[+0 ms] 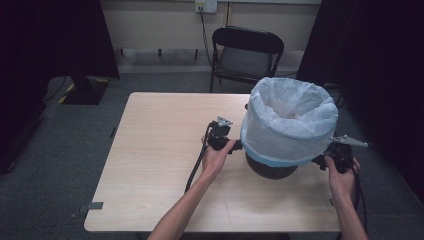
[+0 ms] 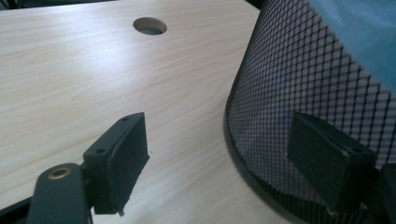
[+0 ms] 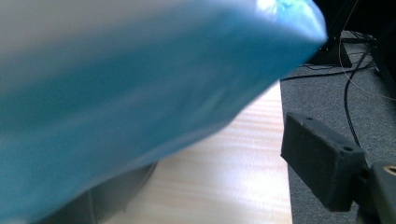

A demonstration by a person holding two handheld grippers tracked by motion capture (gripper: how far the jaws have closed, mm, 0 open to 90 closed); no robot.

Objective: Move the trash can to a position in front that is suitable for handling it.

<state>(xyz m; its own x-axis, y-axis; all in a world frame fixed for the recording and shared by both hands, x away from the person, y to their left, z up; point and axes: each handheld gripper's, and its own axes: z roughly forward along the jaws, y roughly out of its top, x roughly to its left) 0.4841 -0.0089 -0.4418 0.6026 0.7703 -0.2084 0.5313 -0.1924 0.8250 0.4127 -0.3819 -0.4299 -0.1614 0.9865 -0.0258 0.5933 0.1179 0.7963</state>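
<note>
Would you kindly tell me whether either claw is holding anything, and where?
Left claw is open, holding nothing, beside the mesh bin. Whether the right claw grips anything cannot be told.

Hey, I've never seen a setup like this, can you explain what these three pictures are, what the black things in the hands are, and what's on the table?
A person stands at a wooden table with a hand-held tool in each hand: the left gripper and the right gripper, each with two black jaws. The high view looks down from above. The other two pictures come from cameras riding on the grippers.

On the table stands a black mesh bin lined with a plastic bag, white above and blue at its lower edge.

The left gripper's jaws stand open beside the bin's base, holding nothing. In the right gripper view the blue bag edge hides one jaw, so its grip is unclear.
</note>
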